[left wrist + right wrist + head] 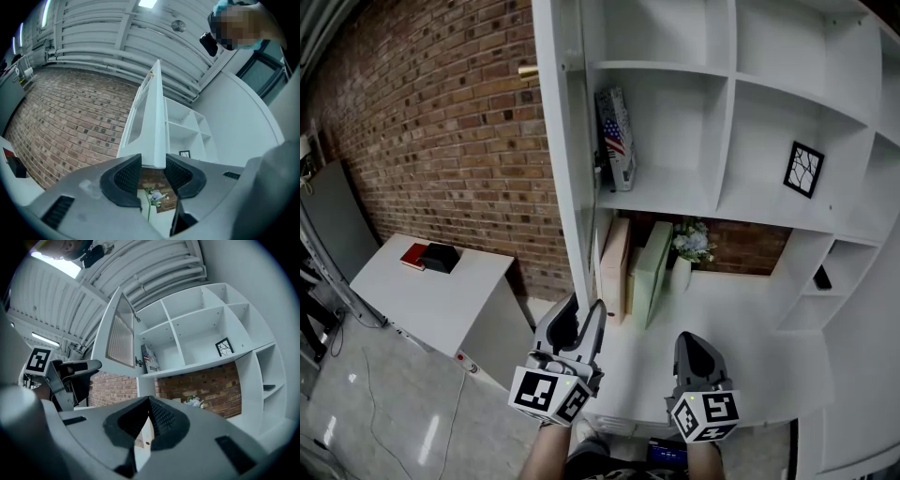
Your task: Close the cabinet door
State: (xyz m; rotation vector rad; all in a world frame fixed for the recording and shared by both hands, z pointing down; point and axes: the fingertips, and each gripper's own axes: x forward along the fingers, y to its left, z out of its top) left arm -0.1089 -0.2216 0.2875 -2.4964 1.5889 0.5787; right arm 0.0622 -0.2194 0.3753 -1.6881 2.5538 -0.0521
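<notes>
The white cabinet door (562, 141) stands open, edge-on to me, hinged at the left side of the white shelf unit (722, 202). A brass knob (528, 71) sticks out of its outer face. My left gripper (584, 309) is shut on the door's bottom corner. In the left gripper view the door (154, 122) rises straight up from between the two pads of the left gripper (153, 164). My right gripper (694, 342) hangs to the right, below the shelves, shut on nothing. In the right gripper view the right gripper (149, 401) has its tips together, and the door (117, 333) shows a ribbed panel.
A brick wall (441, 122) runs behind on the left. A low white table (422, 291) there carries a red book (413, 255) and a black box (441, 257). On the shelves are a flag-printed box (617, 136), a framed picture (803, 169), upright books (628, 267) and flowers (689, 242).
</notes>
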